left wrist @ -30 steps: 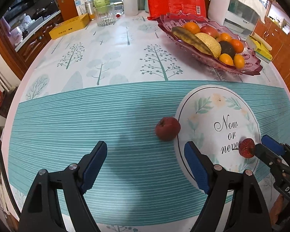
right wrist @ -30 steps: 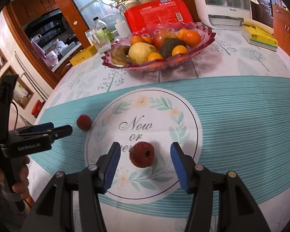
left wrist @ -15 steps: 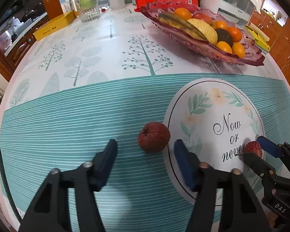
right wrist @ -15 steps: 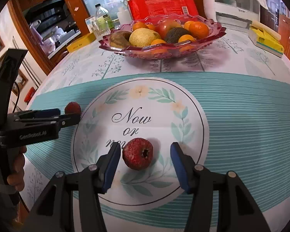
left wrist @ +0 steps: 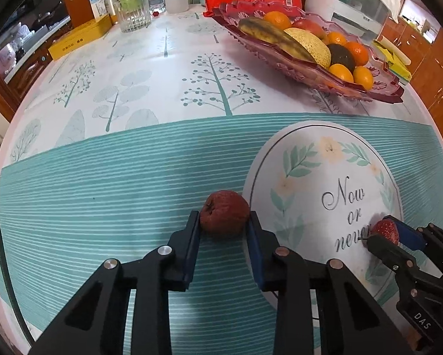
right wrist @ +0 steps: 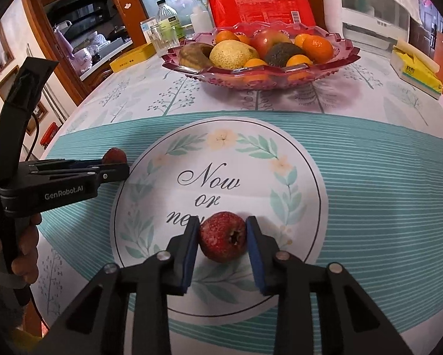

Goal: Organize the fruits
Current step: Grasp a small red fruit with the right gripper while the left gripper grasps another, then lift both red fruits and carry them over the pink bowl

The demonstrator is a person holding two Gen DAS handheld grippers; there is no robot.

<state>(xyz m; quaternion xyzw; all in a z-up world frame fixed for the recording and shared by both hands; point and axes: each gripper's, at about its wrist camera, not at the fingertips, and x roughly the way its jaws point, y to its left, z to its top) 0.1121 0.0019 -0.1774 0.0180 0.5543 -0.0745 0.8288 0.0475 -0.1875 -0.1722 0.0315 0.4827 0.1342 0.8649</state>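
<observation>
Red hawthorn fruits are clamped in both grippers: the left gripper pinches the duller one just left of the round printed medallion; the right gripper has just closed on the brighter one at its near edge. Lift straight up, gently, toward the glass fruit bowl behind the medallion.

A round table fills most of both views, spread with a cloth of pale tree prints and teal stripes. Beyond its far edge stand reddish-brown wooden cabinets, one with a dark open recess holding dishes. A white countertop appliance under a draped cloth sits at the far right edge. More wooden drawers line the right side. The light is even and bright.
</observation>
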